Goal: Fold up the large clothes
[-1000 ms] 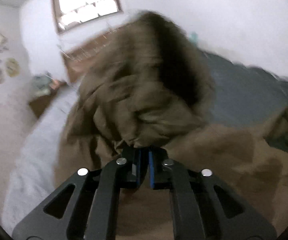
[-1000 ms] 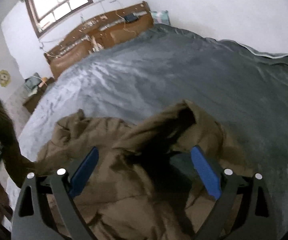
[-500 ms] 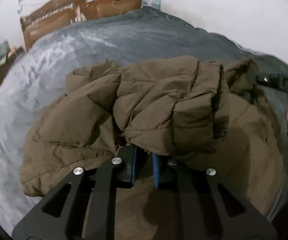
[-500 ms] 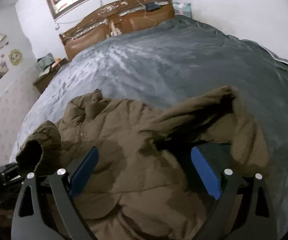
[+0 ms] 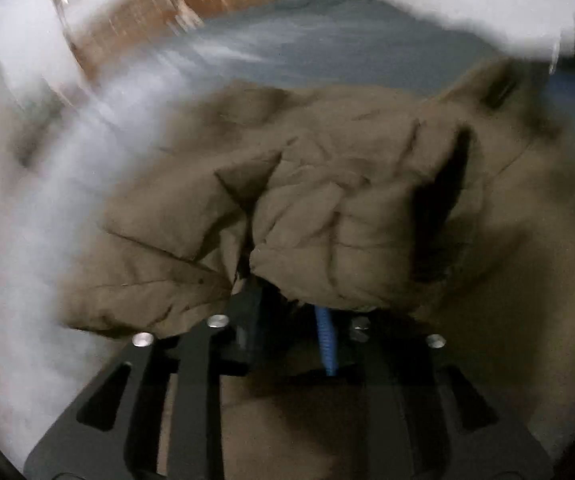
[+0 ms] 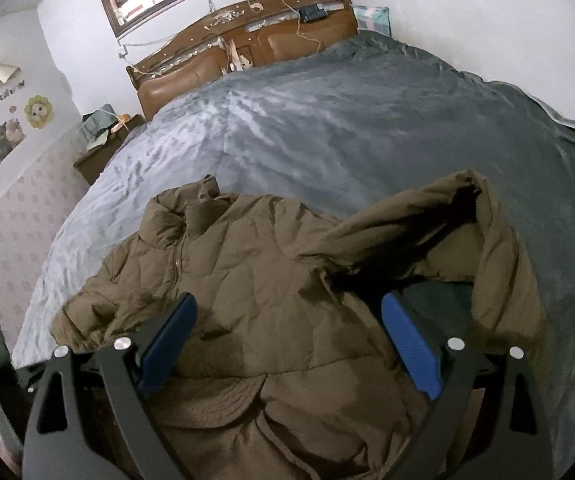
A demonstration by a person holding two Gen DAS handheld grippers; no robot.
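Grey bed [image 6: 367,120]: brown jacket [image 6: 267,300] lies lengthwise, collar toward headboard [image 6: 247,44].

Both grippers over the work, left parting, right spread wide

The left gripper [image 5: 287,304] enters its view from 6 o'clock, jaws opening, with a brown fold lying over and between the fingertips; blur hides whether the pads press it. The right gripper [image 6: 287,336] points toward 12 o'clock, angled downward, its blue pads [image 6: 407,344] far apart, gripping nothing.
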